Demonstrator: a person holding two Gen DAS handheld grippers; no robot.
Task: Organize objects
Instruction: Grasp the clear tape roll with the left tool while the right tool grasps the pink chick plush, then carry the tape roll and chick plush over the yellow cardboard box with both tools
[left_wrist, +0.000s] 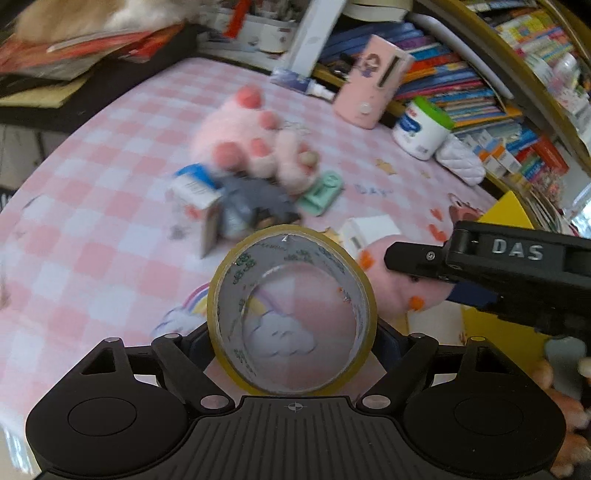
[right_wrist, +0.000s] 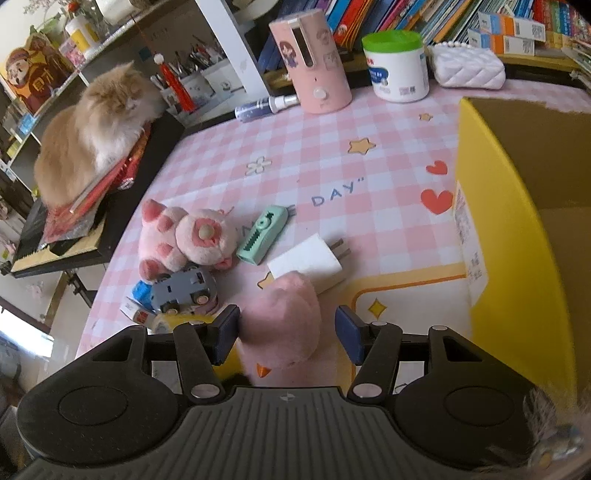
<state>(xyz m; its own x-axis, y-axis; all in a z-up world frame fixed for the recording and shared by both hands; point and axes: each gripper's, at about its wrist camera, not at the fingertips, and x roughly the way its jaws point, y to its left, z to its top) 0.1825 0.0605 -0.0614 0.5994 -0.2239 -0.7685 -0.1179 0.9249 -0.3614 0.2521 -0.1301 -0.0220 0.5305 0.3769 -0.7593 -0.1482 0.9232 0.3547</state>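
Tape roll (left_wrist: 291, 310) between the left gripper (left_wrist: 293, 343) fingers: glossy clear-yellow film, matt printed paper core. Plush toy (right_wrist: 280, 325) between the right gripper (right_wrist: 286, 332) pads: soft pink pile cloth. Both gripper bodies: matt black ribbed plastic. Worktop (right_wrist: 332, 177) ahead: smooth printed pink-check cover. Box (right_wrist: 517, 221) right of the right gripper: yellow outside, raw brown cardboard inside.

both views are taken from the wrists, angled steeply down and close over the table (left_wrist: 92, 177); the plush pig (right_wrist: 184, 236) and bookshelf (left_wrist: 461, 85) are shared.
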